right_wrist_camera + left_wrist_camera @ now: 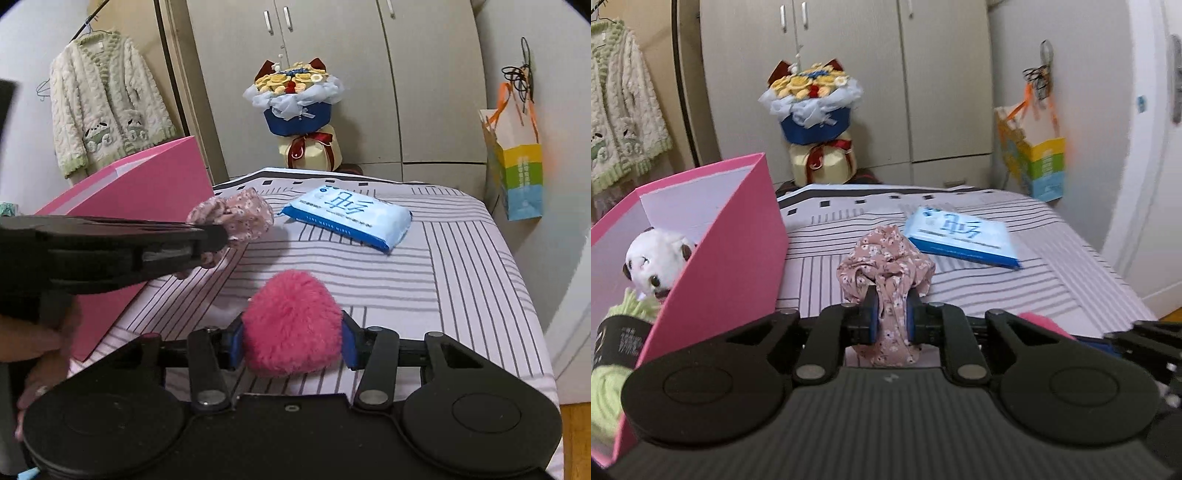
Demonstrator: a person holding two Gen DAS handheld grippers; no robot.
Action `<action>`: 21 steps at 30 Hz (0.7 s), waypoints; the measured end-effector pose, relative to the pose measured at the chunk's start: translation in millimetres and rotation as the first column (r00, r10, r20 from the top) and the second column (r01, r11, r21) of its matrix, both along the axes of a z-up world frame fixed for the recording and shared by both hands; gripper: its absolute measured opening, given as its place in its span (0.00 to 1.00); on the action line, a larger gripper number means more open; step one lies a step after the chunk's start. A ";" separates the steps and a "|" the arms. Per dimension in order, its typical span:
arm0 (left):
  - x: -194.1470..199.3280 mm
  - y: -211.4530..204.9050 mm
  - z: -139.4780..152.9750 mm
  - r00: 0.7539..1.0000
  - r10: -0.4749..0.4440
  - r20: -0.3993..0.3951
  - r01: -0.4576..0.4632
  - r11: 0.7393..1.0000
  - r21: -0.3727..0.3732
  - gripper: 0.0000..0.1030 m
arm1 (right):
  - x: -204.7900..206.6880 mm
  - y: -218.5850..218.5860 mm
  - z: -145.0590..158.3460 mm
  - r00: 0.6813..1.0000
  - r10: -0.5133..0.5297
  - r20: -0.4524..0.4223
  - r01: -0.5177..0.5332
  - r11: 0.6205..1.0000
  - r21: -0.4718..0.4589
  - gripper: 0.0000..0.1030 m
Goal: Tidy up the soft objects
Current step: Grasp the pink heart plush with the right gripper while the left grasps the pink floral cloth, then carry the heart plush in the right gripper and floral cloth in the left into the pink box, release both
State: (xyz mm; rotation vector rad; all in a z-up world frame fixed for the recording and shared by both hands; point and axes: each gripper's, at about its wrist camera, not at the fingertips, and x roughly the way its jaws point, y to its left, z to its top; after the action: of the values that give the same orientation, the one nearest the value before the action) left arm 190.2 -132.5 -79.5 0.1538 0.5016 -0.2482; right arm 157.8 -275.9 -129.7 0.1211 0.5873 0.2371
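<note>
At the far left stands your open pink cardboard box [738, 236]. Inside it lie a white plush panda toy [659, 260] and a light green fluffy bundle with a black paper band [618, 332]. Just right of the box wall, your left gripper [891, 314] has its jaws pressed nearly together, and they pinch the crumpled pink floral fabric scrunchie [886, 258]. In the right wrist view the scrunchie is lifted off the striped bed sheet [443, 280], close beside the box. Your hand [40, 347] holds the handle of this gripper at the left edge of that view.

More to the right, your right gripper [293, 341] has its jaws about half spread, and they squeeze the round hot-pink fluffy pompom [293, 321] from both sides, the blue pads [351, 345] touching its fur. The pompom is low over the sheet; I cannot tell if it touches the sheet.

Behind it, further right, a flat blue and white pack of wet wipes [351, 216] lies on the bed, apart from both soft things.
</note>
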 end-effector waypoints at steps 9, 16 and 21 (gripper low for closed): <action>-46.4 32.7 15.3 0.998 -0.050 -0.027 0.046 0.993 -0.113 0.12 | -38.4 -5.9 3.9 1.000 -0.009 -0.008 0.009 1.000 0.000 0.52; -67.4 57.0 18.9 0.991 -0.089 -0.102 0.067 0.976 -0.206 0.13 | -61.5 -3.0 10.2 1.000 0.006 -0.021 -0.006 1.000 0.010 0.52; -81.9 72.0 23.9 0.979 -0.144 -0.147 0.102 0.960 -0.260 0.13 | -80.3 2.3 21.1 0.998 0.060 -0.026 -0.060 0.998 0.001 0.52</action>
State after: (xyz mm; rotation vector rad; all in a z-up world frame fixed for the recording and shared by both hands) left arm 108.3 -60.5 -55.6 -0.0844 0.6208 -0.4469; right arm 77.4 -273.6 -108.5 0.1074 0.6175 0.2941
